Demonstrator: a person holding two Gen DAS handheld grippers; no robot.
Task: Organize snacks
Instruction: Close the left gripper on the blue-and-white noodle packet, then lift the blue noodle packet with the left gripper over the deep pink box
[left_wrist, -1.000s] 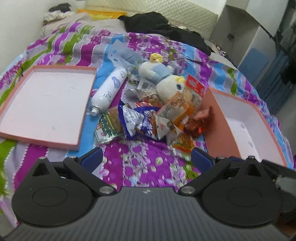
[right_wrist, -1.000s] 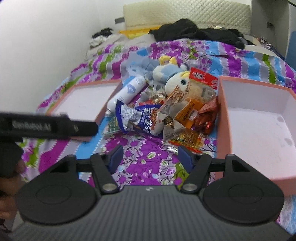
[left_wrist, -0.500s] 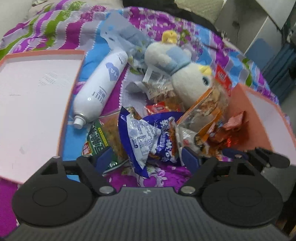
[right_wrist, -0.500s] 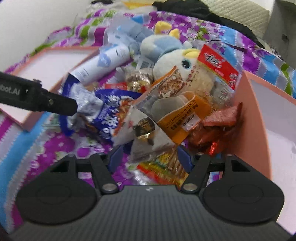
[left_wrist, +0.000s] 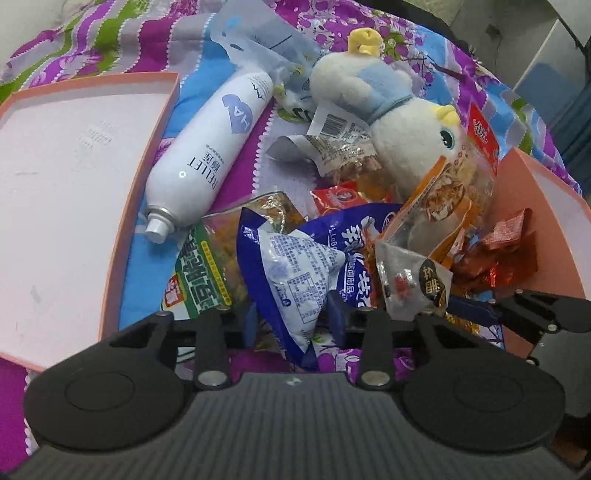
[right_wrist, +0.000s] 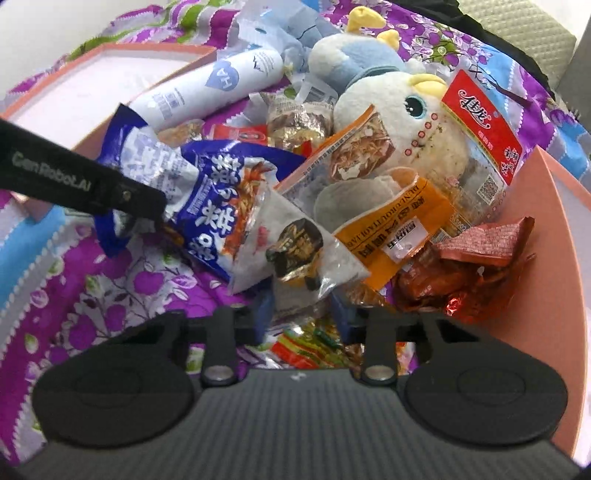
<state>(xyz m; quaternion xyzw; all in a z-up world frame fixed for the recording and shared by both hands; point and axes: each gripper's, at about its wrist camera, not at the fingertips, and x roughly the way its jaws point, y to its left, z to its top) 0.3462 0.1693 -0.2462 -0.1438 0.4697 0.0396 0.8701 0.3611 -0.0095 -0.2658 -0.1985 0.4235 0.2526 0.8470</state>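
Note:
A heap of snack packets lies on a flowered bedspread between two pink boxes. My left gripper (left_wrist: 295, 319) sits at the heap's near edge. Its jaws are closing, and the blue pads press the lower corner of a blue-and-white noodle snack bag (left_wrist: 295, 273). In the right wrist view one of its black fingers (right_wrist: 140, 195) lies against that bag (right_wrist: 214, 192). My right gripper (right_wrist: 303, 317) is closing too, with its pads on a clear packet with a black label (right_wrist: 295, 251). An orange packet (right_wrist: 391, 229) and red wrappers (right_wrist: 480, 258) lie right of it.
A shallow pink box (left_wrist: 55, 184) lies to the left and a deeper pink box (right_wrist: 546, 258) to the right, against the heap. A white spray bottle (left_wrist: 210, 147), a plush duck (left_wrist: 406, 140) and a green packet (left_wrist: 199, 273) are mixed in with the snacks.
Both grippers came down and forward from above the bed to the near edge of the heap. Their jaws narrowed, the left around the blue-and-white bag, the right around the clear packet.

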